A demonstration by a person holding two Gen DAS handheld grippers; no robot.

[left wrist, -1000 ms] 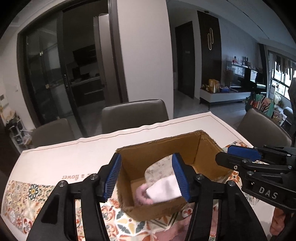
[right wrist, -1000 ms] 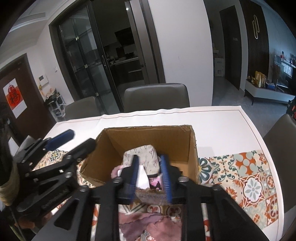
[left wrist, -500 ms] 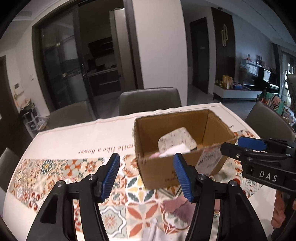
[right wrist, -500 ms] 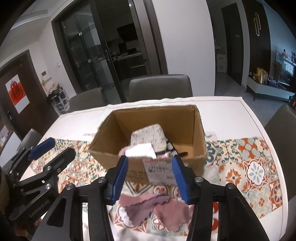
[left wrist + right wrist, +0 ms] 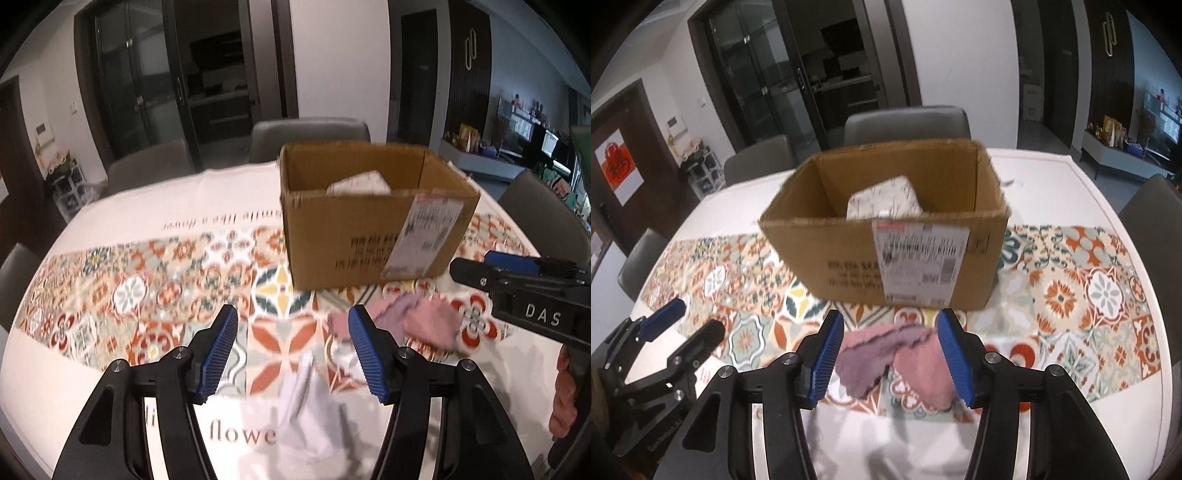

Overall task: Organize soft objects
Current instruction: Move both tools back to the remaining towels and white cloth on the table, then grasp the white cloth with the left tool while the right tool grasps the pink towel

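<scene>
- Both grippers had drawn back from the cardboard box [image 5: 886, 236] since the earlier frames; the box now stood beyond their fingertips.
- Left gripper [image 5: 291, 349] stood open, jaws just widened slightly, nothing clamped; a white cloth [image 5: 310, 417] lay on the table [image 5: 110, 221] below it.
- Right gripper [image 5: 890, 354] had just been opening, empty; pink cloths [image 5: 897, 358] lay beneath, in front of the box.
- A patterned pouch [image 5: 882, 199] sat inside the box.
</scene>
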